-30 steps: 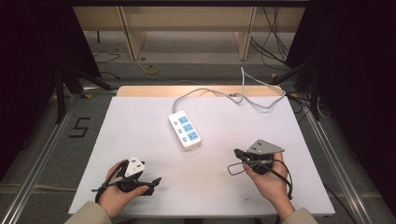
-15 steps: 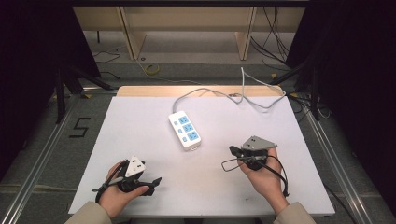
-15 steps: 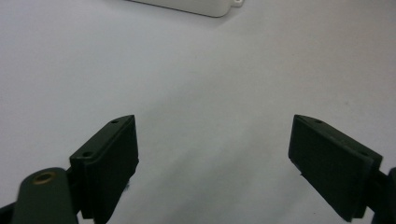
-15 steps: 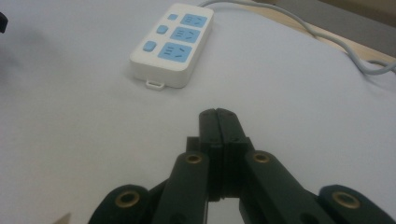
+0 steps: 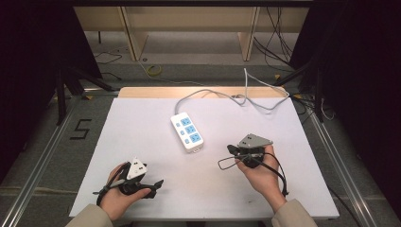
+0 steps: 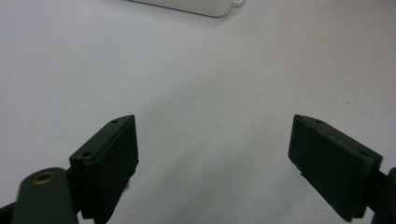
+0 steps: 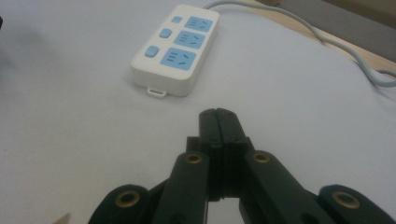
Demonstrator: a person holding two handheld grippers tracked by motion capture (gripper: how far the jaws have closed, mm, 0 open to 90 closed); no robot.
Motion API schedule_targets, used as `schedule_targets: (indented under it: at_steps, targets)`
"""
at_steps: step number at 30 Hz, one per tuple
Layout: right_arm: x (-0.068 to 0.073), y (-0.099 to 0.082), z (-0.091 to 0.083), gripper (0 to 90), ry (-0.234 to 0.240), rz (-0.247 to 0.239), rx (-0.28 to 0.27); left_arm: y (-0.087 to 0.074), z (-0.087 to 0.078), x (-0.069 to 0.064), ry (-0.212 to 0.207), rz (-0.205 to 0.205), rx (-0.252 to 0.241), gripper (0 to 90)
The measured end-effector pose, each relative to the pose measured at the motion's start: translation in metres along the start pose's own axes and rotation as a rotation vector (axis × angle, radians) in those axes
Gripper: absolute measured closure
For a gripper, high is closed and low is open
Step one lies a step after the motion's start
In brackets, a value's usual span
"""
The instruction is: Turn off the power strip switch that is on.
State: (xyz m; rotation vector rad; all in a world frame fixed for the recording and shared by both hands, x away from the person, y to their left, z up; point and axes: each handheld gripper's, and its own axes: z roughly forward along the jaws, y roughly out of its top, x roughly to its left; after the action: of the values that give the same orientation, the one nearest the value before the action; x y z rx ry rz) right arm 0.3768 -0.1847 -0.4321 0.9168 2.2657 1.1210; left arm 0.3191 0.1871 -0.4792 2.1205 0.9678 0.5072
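A white power strip [image 5: 187,131] with blue sockets and blue buttons lies flat near the middle of the white table [image 5: 137,118]. My right gripper [image 5: 231,149] is held just right of it, low over the table, jaws pointing at its near end. In the right gripper view the strip [image 7: 175,49] lies a short way ahead of the gripper [image 7: 218,113], whose jaws are shut together on nothing. My left gripper [image 5: 157,183] rests near the front left edge, pointing right. Its jaws [image 6: 212,135] stand wide open over bare table, with the strip's end [image 6: 187,5] far ahead.
The strip's grey cable [image 5: 213,92] runs back and loops at the table's far right [image 5: 265,101]; it also crosses the top of the right gripper view [image 7: 289,25]. A wooden strip [image 5: 142,91] edges the far side. Dark stands and floor cables surround the table.
My right gripper has moved left, closer to the near end of the power strip, still shut. The left gripper has stayed where it was.
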Motion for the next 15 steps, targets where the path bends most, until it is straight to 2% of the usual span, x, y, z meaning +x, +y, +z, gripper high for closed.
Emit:
schedule_targets:
  at_steps: [15]
  targets:
    - [0.003, 0.014, 0.016, 90.0, 0.017, -0.008, 0.002, 0.0, 0.0, 0.0, 0.003, -0.002, 0.0, 15.7]
